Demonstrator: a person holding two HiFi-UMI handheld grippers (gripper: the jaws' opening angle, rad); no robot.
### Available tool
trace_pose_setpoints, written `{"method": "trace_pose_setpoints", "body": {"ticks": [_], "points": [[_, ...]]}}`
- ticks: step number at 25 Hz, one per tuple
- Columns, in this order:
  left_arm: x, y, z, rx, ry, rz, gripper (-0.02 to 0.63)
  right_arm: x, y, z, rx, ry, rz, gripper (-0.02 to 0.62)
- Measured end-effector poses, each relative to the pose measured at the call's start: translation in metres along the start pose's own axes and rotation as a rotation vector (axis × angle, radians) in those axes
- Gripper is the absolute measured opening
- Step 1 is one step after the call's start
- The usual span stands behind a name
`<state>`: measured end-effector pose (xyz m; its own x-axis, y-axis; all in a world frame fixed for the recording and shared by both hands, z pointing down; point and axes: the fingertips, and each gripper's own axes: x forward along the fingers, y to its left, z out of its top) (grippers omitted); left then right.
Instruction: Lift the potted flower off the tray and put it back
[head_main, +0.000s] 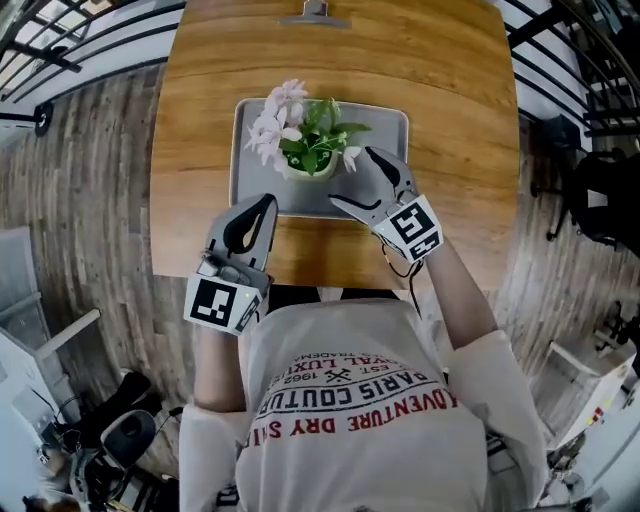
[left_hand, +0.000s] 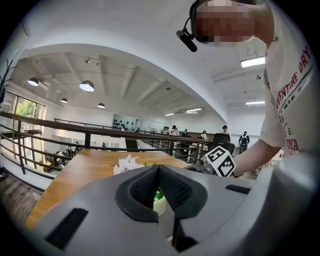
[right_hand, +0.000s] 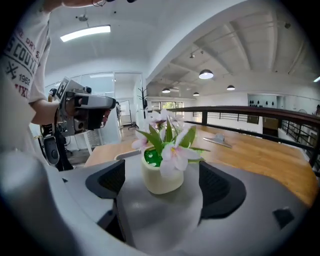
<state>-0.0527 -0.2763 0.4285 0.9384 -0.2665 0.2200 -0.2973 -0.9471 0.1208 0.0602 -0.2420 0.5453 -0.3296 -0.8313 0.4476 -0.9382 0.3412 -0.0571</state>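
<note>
A small cream pot (head_main: 308, 168) with pink flowers (head_main: 282, 122) and green leaves stands upright on a grey tray (head_main: 390, 125) in the middle of the wooden table. My right gripper (head_main: 352, 176) is open just right of the pot. In the right gripper view the pot (right_hand: 161, 177) sits between its wide jaws (right_hand: 162, 184), with neither pad touching it. My left gripper (head_main: 268, 203) hovers over the table's near edge by the tray's front left corner, fingertips together and holding nothing. In the left gripper view (left_hand: 159, 172) a sliver of the pot (left_hand: 158, 200) shows past them.
A flat metal piece (head_main: 313, 12) lies at the table's far edge. The table (head_main: 200, 120) is bounded by wood-plank floor, with black railings (head_main: 70, 50) behind. A dark chair (head_main: 600, 195) stands to the right. Bare wood surrounds the tray.
</note>
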Motion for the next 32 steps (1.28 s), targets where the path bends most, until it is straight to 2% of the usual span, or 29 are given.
{"method": "trace_pose_setpoints", "body": {"ticks": [5, 8, 17, 19, 22, 27, 32], "points": [[0.016, 0.004, -0.020, -0.040, 0.006, -0.069, 0.012, 0.035, -0.003, -0.025, -0.004, 0.065, 0.074, 0.453], [0.023, 0.008, -0.033, -0.028, 0.019, -0.091, 0.012, 0.053, 0.001, -0.026, -0.019, 0.065, 0.134, 0.462], [0.031, 0.020, -0.060, -0.090, 0.016, -0.046, 0.012, 0.087, 0.013, -0.019, -0.049, 0.043, 0.265, 0.505], [0.030, 0.020, -0.062, -0.101, 0.002, -0.043, 0.012, 0.094, 0.015, -0.015, -0.066, 0.038, 0.274, 0.506], [0.026, 0.021, -0.073, -0.107, 0.041, -0.029, 0.012, 0.101, 0.017, -0.012, -0.083, 0.033, 0.280, 0.506], [0.026, 0.024, -0.078, -0.116, 0.055, -0.011, 0.012, 0.103, 0.018, -0.012, -0.110, 0.029, 0.294, 0.505], [0.027, 0.030, -0.078, -0.116, 0.058, -0.007, 0.012, 0.102, 0.017, -0.012, -0.108, 0.012, 0.268, 0.506]]}}
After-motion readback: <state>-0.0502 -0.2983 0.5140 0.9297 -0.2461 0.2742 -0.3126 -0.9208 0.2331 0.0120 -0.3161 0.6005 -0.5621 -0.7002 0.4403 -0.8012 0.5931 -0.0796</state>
